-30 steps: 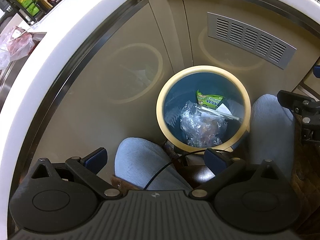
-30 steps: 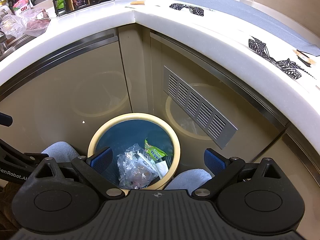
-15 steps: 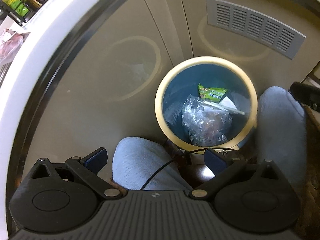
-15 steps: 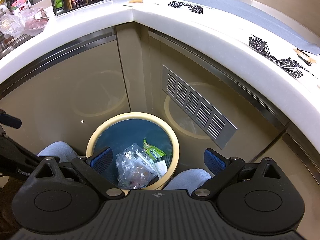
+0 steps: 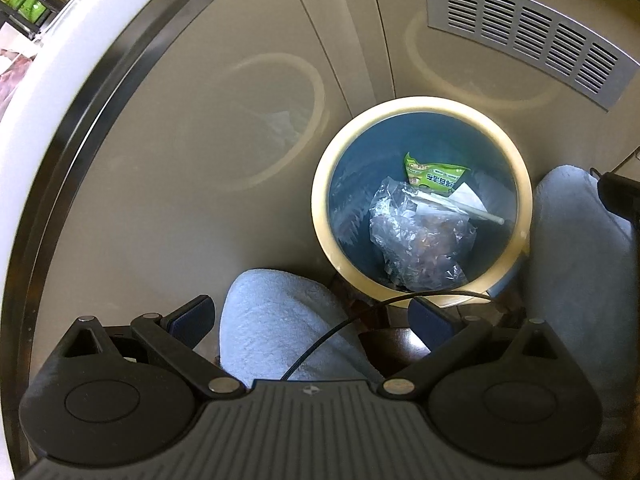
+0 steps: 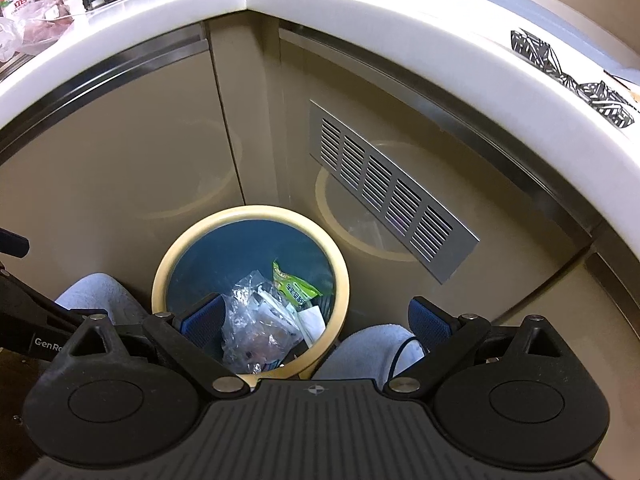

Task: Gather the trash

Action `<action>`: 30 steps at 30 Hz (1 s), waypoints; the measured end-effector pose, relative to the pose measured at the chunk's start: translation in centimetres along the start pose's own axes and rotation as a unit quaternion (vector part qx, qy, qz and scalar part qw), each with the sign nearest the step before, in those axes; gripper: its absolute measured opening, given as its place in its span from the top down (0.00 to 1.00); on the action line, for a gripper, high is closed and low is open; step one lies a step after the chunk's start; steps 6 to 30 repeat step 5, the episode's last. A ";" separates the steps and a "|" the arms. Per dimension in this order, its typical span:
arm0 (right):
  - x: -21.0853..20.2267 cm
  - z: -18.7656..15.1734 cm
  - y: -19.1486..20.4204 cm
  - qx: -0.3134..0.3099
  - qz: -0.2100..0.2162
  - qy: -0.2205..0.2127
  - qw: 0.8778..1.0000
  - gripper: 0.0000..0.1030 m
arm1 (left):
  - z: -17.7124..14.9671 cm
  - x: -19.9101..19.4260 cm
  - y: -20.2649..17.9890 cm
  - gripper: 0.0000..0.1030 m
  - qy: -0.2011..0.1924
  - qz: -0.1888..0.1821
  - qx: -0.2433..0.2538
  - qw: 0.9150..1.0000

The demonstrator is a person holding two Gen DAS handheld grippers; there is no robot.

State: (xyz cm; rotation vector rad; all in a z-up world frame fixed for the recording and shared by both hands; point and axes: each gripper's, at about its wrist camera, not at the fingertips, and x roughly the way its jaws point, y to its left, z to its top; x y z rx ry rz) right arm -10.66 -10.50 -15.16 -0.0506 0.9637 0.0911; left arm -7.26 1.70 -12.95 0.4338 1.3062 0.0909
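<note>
A round blue trash bin with a cream rim [image 5: 320, 208] [image 6: 160, 280] stands on the floor in the cabinet corner. Inside lie a crumpled clear plastic bag [image 5: 420, 244] [image 6: 256, 332], a green snack wrapper [image 5: 434, 174] [image 6: 296, 286], a white stick [image 5: 456, 206] and white paper [image 6: 314, 320]. My left gripper [image 5: 310, 320] hangs open above the person's grey slipper [image 5: 280, 320], near and left of the bin, holding nothing. The right gripper [image 6: 316, 318] is open over the bin's near right rim, empty.
Beige cabinet doors with a metal vent grille [image 5: 524, 36] [image 6: 392, 200] stand behind the bin. A white countertop [image 6: 400, 24] curves overhead, with a plastic bag [image 6: 32, 32] and bottles at far left. A second grey slipper [image 5: 576, 260] [image 6: 372, 352] sits right of the bin.
Both grippers have sunk lower and closer to the bin, so the countertop has slid up and out of the left view. Both stay open and empty; the trash has not moved.
</note>
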 end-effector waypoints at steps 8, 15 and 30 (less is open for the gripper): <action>0.2 0.1 0.4 -0.006 -0.002 0.000 1.000 0.05 | -0.2 -0.7 -0.2 0.00 -0.018 0.007 0.006 1.000; 0.2 0.1 0.4 -0.006 -0.002 0.000 1.000 0.05 | -0.2 -0.7 -0.2 0.00 -0.018 0.007 0.006 1.000; 0.2 0.1 0.4 -0.006 -0.002 0.000 1.000 0.05 | -0.2 -0.7 -0.2 0.00 -0.018 0.007 0.006 1.000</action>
